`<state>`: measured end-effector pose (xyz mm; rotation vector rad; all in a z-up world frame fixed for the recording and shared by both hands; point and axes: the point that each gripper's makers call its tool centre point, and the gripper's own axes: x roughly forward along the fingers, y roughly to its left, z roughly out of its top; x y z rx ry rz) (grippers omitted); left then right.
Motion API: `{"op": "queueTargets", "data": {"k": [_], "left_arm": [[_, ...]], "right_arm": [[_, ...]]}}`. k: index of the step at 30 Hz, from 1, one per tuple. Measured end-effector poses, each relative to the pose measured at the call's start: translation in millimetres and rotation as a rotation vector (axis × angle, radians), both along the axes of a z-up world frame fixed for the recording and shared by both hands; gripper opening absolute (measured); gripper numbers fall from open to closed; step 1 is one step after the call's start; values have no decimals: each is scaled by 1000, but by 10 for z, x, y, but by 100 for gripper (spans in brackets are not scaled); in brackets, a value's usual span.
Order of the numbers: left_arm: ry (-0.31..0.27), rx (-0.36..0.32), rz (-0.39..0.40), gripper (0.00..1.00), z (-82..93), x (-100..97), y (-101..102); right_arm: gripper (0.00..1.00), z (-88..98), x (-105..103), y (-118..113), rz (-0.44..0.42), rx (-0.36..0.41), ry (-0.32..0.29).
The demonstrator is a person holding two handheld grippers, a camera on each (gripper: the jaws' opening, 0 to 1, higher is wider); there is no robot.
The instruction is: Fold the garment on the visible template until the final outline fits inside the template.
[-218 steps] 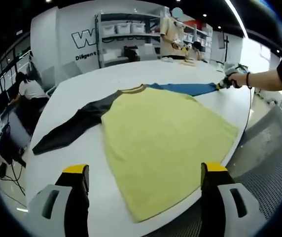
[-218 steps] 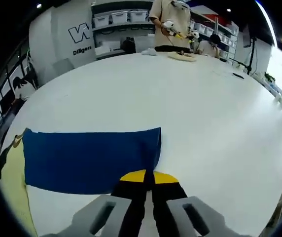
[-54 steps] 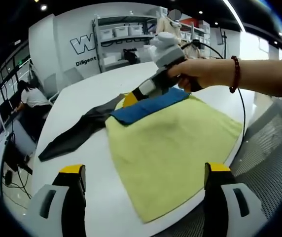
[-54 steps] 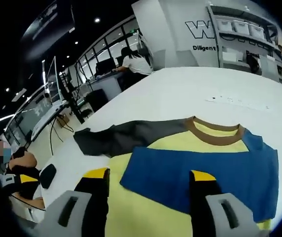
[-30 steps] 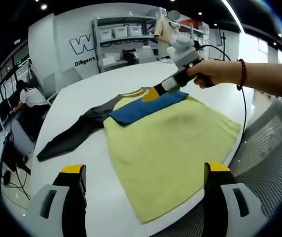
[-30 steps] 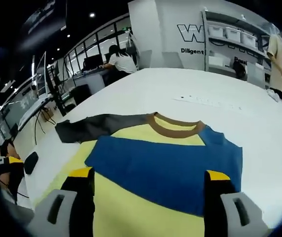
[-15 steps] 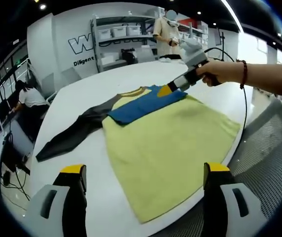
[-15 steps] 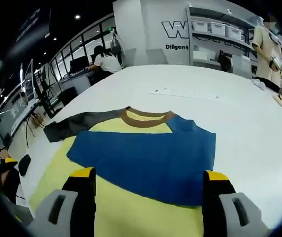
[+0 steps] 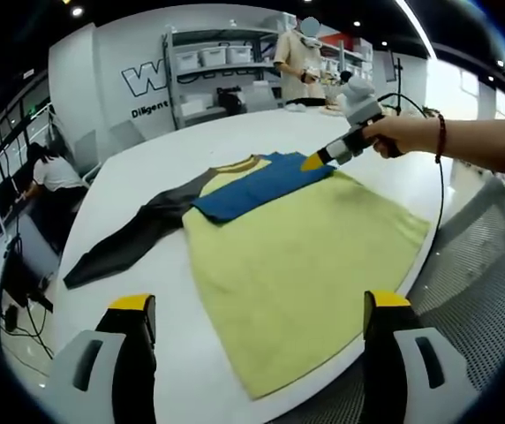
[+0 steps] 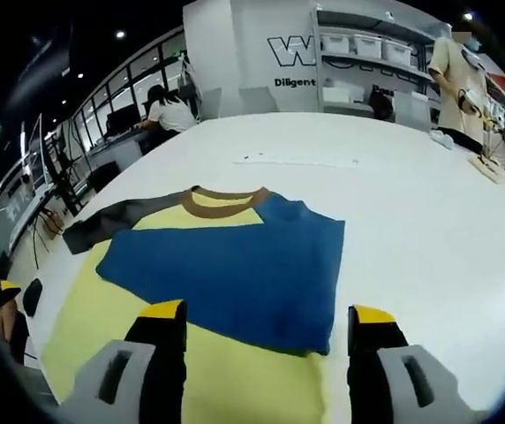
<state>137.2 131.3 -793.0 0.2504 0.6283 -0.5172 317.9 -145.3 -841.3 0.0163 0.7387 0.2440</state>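
Observation:
A long-sleeved shirt lies flat on the white table (image 9: 138, 168). Its yellow body (image 9: 297, 256) spreads toward the near edge, with the brown collar (image 9: 237, 163) at the far end. The blue sleeve (image 9: 257, 184) is folded across the chest. The dark grey sleeve (image 9: 129, 243) stretches out to the left. My left gripper (image 9: 257, 353) hangs open over the near table edge, off the cloth. My right gripper (image 9: 312, 162), held by a hand, hovers at the sleeve's right end. In the right gripper view it (image 10: 266, 344) stands open just short of the blue sleeve (image 10: 235, 274), holding nothing.
A mesh chair (image 9: 482, 291) sits beyond the table's right edge. Shelves with bins (image 9: 226, 62) line the back wall. A person (image 9: 301, 53) stands at the far side, another (image 9: 54, 163) sits at a desk on the left. A thin strip (image 10: 297, 161) lies beyond the collar.
My right gripper carried the blue sleeve across the chest, let it go and opened, and has since drawn back to the right. My left gripper has stayed open in place.

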Motion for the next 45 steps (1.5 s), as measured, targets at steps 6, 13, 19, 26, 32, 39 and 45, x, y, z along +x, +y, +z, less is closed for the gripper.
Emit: {"op": "queueTargets", "data": {"k": [6, 13, 19, 26, 32, 39, 45], "left_arm": [[0, 2, -2, 96, -1, -3, -3], [2, 3, -3, 96, -3, -8, -2], [6, 0, -5, 95, -10, -15, -10], [6, 2, -4, 95, -15, -16, -8], [8, 1, -2, 95, -16, -17, -1], [12, 1, 2, 94, -22, -17, 6], [13, -4, 0, 94, -20, -16, -1]], "right_arm": [[57, -60, -51, -106, -24, -5, 13], [39, -144, -142, -234, -47, -30, 34], [29, -157, -163, -328, -78, -24, 23], [23, -179, -162, -388, -100, -13, 24], [13, -227, -192, -354, -77, -26, 23], [3, -257, -185, -358, -49, -64, 27], [0, -259, -183, -408, -44, -72, 25]]}}
